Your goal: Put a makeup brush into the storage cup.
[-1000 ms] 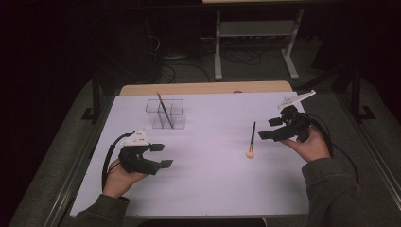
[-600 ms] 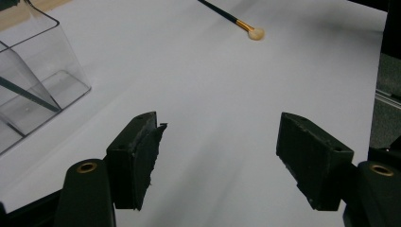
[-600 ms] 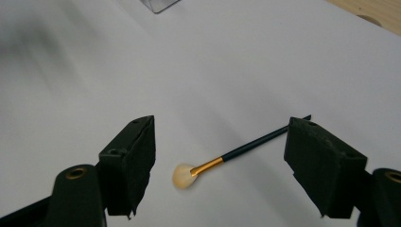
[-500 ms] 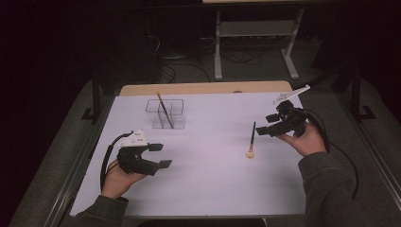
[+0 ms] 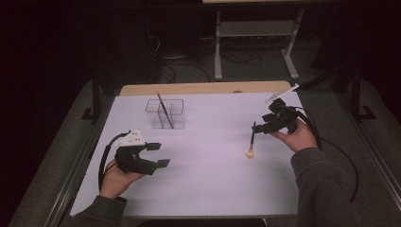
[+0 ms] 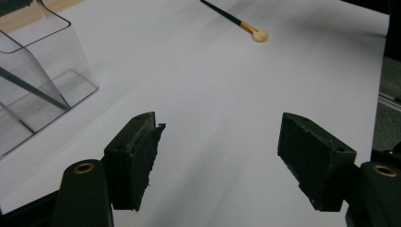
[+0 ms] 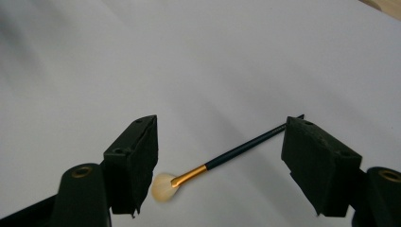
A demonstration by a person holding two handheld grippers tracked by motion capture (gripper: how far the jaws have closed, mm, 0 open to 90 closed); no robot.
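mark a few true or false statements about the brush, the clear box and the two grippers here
1. The loose brush lies flat on the white table. True.
2. The right gripper is shut on that brush. False: its jaws stand open, the brush on the table between them.
3. The clear box has a brush leaning in it. True.
4. The left gripper holds the clear box. False: it is open with nothing between its jaws, apart from the box.

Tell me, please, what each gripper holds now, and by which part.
Nothing is held. The right gripper has open jaws around the makeup brush on the table, not touching it. The left gripper is open over bare table.
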